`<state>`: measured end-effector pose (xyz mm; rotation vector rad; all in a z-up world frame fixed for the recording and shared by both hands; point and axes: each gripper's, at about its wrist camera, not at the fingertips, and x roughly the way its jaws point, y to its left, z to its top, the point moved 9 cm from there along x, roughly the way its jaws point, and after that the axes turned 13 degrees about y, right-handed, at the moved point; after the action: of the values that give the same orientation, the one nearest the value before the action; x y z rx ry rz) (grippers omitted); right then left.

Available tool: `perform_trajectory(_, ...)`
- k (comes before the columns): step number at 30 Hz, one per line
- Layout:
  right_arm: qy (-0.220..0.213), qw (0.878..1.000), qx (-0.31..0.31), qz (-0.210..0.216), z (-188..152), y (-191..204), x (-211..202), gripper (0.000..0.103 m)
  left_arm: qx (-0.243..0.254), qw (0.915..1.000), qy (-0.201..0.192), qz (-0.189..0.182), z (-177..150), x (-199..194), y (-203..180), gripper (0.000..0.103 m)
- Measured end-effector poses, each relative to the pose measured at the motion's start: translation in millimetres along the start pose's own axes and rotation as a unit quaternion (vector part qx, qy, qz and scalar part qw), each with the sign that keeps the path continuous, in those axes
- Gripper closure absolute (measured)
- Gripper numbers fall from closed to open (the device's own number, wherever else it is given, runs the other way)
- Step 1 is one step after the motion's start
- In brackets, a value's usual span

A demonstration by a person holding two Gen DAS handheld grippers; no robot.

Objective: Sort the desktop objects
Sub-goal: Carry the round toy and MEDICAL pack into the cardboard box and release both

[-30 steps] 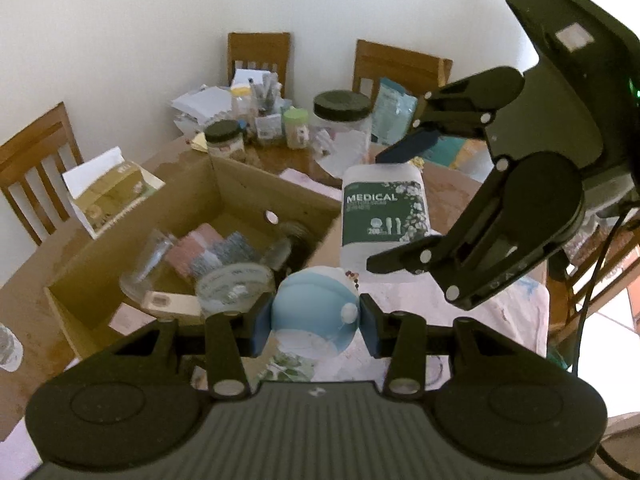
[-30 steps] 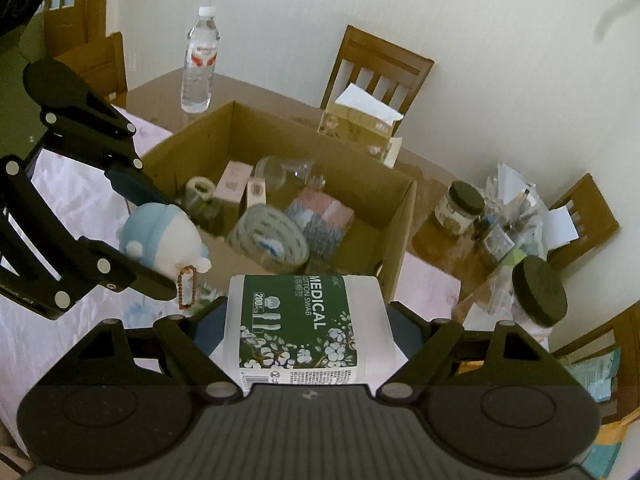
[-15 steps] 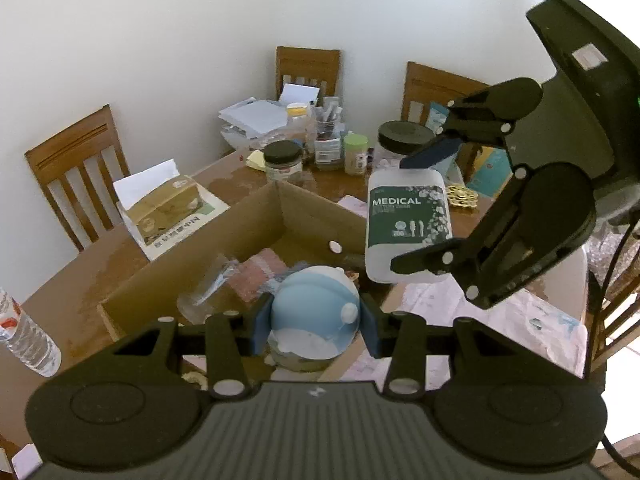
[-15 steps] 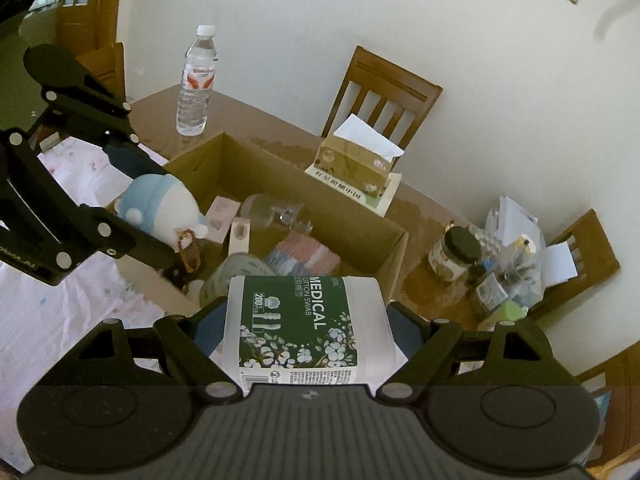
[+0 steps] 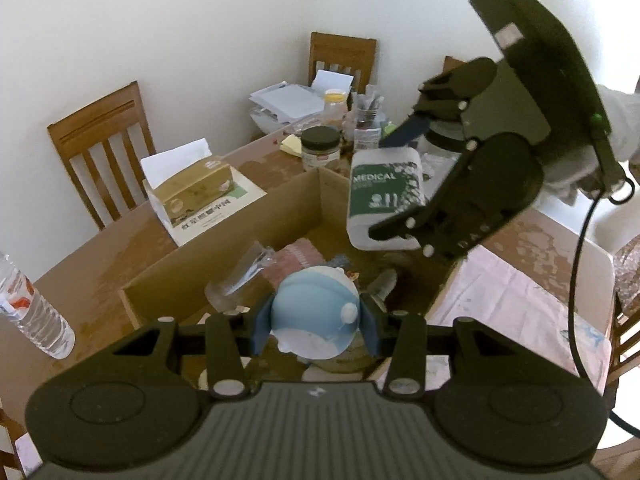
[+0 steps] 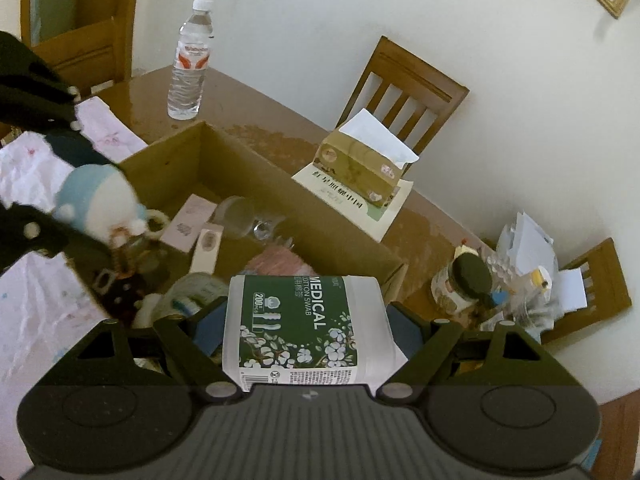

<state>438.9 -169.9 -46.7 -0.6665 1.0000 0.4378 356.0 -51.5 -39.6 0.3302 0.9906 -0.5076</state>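
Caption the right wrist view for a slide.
Right hand-held gripper carries cotton swab tub over cardboard box.

We see a brown wooden desk (image 6: 248, 104), its surface worn in patches. On it sit an open cardboard box (image 6: 320, 220), a water bottle (image 6: 190, 64) standing upright near one corner, a tissue box (image 6: 360, 168) resting on a printed sheet (image 6: 384, 208), a dark-lidded jar (image 5: 320, 148), stacked papers (image 5: 286, 100) and a pale cloth (image 5: 516, 292).

The white cotton swab container (image 6: 300, 328) is showing "MEDICAL COTTON SWAB" and "200" on its green label; print under the tissue box (image 6: 360, 170) is staying unreadable.
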Motion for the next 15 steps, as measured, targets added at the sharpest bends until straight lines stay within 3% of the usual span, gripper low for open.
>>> perform_trajectory(7, -0.002, 1.0, -0.012, -0.015, 19.1, -15.5, 13.3, 0.014, -0.01, 0.9999, 0.006, 0.008, 4.2, 6.4, 6.6, 0.059)
perform_trajectory(12, -0.018, 1.0, 0.001, -0.016, 15.3, -20.2, 7.8, 0.001, -0.013, 0.9998, 0.012, 0.011, 4.4, 13.0, 10.9, 0.059)
perform_trajectory(15, -0.017, 1.0, 0.006, -0.009, 9.3, -19.3, 4.4, 0.0, -0.017, 0.9996, 0.018, 0.015, 5.3, 20.4, 16.3, 0.059)
